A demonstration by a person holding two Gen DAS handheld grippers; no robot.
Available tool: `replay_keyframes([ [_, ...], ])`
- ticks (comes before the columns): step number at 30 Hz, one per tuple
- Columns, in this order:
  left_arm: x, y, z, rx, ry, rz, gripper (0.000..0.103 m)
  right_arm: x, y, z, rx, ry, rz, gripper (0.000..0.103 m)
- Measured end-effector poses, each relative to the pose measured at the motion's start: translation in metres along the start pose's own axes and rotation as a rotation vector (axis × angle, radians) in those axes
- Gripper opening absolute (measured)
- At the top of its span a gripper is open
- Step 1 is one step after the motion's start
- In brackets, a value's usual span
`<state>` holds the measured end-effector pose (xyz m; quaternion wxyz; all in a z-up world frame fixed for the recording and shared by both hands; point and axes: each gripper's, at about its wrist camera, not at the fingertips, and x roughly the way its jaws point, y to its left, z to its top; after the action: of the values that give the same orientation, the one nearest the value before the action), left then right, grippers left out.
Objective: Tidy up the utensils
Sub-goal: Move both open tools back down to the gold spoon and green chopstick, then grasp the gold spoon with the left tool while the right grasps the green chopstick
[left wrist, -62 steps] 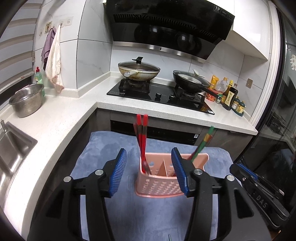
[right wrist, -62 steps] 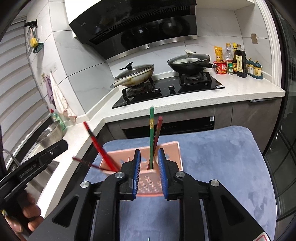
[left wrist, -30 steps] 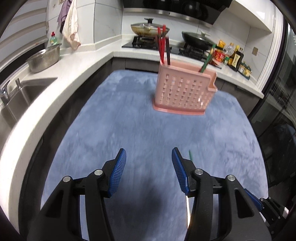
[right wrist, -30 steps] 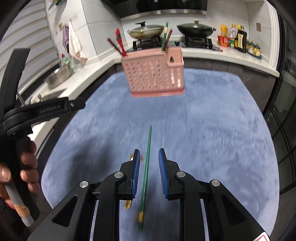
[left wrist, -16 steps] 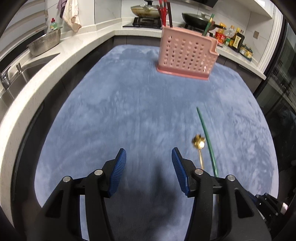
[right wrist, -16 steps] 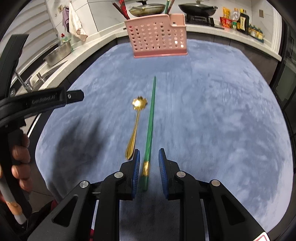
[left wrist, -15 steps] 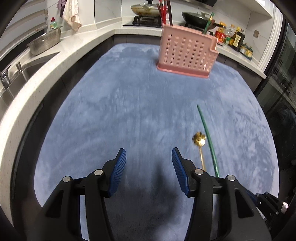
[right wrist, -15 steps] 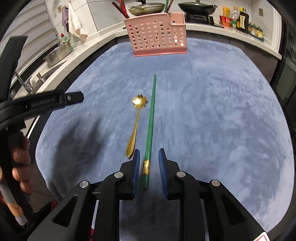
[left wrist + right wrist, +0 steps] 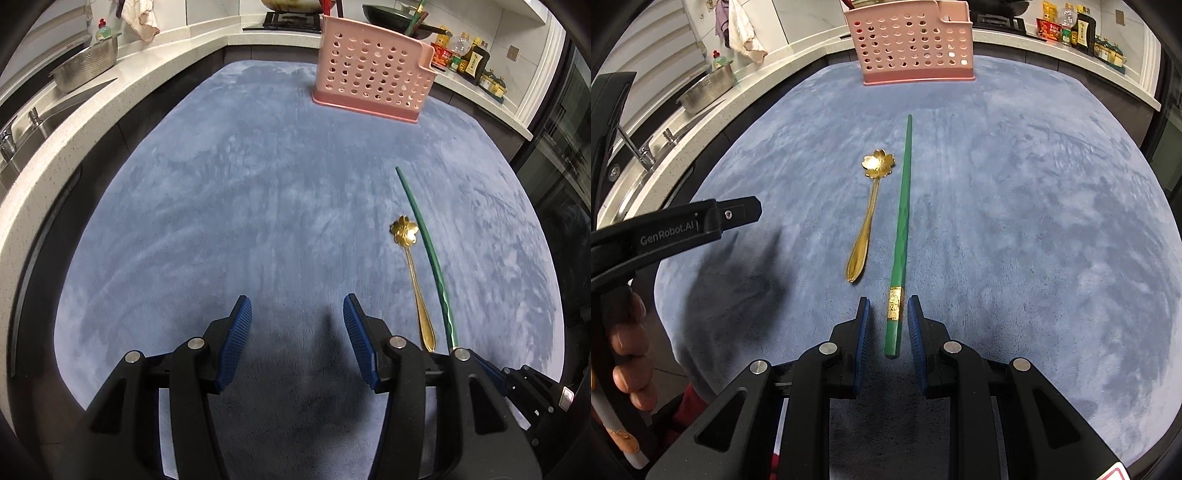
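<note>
From the left wrist, your left gripper (image 9: 297,314) hangs wide apart over bare blue mat (image 9: 229,206) with nothing between its fingers. The green chopstick (image 9: 424,240) and gold spoon (image 9: 412,273) lie side by side at about 2 o'clock, and the pink caddy (image 9: 369,88) stands upright at 1 o'clock, well beyond them.

From the right wrist, your right gripper (image 9: 888,321) is narrow but not closed. Its pads sit either side of the chopstick's thick end, just behind the gold band, with a sliver of gap on each side. The chopstick runs toward 12 o'clock, pointing at the caddy. The spoon lies just beside it at 11 o'clock, not touching.

Squeeze squarely on that thick end and keep the pads level with the mat. Lift straight up so the tip clears the spoon bowl.
</note>
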<state>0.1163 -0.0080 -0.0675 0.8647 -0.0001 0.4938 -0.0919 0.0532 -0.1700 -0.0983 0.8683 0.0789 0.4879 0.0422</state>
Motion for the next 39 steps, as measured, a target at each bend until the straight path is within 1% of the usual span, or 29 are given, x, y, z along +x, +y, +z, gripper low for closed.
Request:
replay_keyframes([
  [4, 0.001, -0.001, -0.001, 0.001, 0.004, -0.002, 0.052, 0.001, -0.001, -0.001, 0.003, -0.002, -0.01, 0.016],
  [6, 0.002, -0.003, -0.002, 0.006, 0.006, -0.004, 0.053, 0.001, -0.003, -0.001, 0.009, -0.004, -0.019, 0.008],
  [7, 0.002, -0.004, -0.002, 0.008, 0.007, -0.005, 0.053, 0.001, -0.005, -0.001, 0.019, -0.006, -0.019, 0.007],
  [9, 0.003, -0.006, -0.004, 0.013, 0.011, -0.008, 0.053, 0.0, -0.009, -0.001, 0.036, -0.012, -0.022, 0.007],
  [10, 0.003, -0.007, -0.004, 0.015, 0.012, -0.008, 0.055, -0.001, -0.011, -0.001, 0.044, -0.018, -0.028, 0.007],
  [11, 0.004, -0.009, -0.005, 0.017, 0.013, -0.009, 0.058, -0.003, -0.013, -0.001, 0.052, -0.026, -0.035, 0.007],
  [15, 0.003, -0.014, -0.006, 0.027, 0.012, -0.023, 0.063, -0.009, -0.025, -0.001, 0.092, -0.054, -0.061, 0.007],
  [17, 0.003, -0.018, -0.007, 0.035, 0.014, -0.034, 0.067, -0.011, -0.031, -0.001, 0.113, -0.063, -0.071, 0.007],
  [20, 0.004, -0.028, -0.01, 0.055, 0.021, -0.052, 0.071, -0.012, -0.04, -0.002, 0.14, -0.061, -0.075, 0.007],
  [29, 0.013, -0.053, -0.017, 0.091, 0.061, -0.099, 0.071, -0.013, -0.048, -0.007, 0.17, -0.046, -0.058, 0.007],
  [36, 0.019, -0.067, -0.02, 0.117, 0.07, -0.114, 0.071, -0.011, -0.05, -0.008, 0.178, -0.04, -0.05, 0.007],
  [38, 0.022, -0.07, -0.02, 0.124, 0.075, -0.114, 0.064, -0.011, -0.051, -0.008, 0.179, -0.04, -0.048, 0.007],
  [39, 0.024, -0.072, -0.021, 0.13, 0.078, -0.114, 0.063, -0.01, -0.051, -0.008, 0.179, -0.04, -0.047, 0.007],
])
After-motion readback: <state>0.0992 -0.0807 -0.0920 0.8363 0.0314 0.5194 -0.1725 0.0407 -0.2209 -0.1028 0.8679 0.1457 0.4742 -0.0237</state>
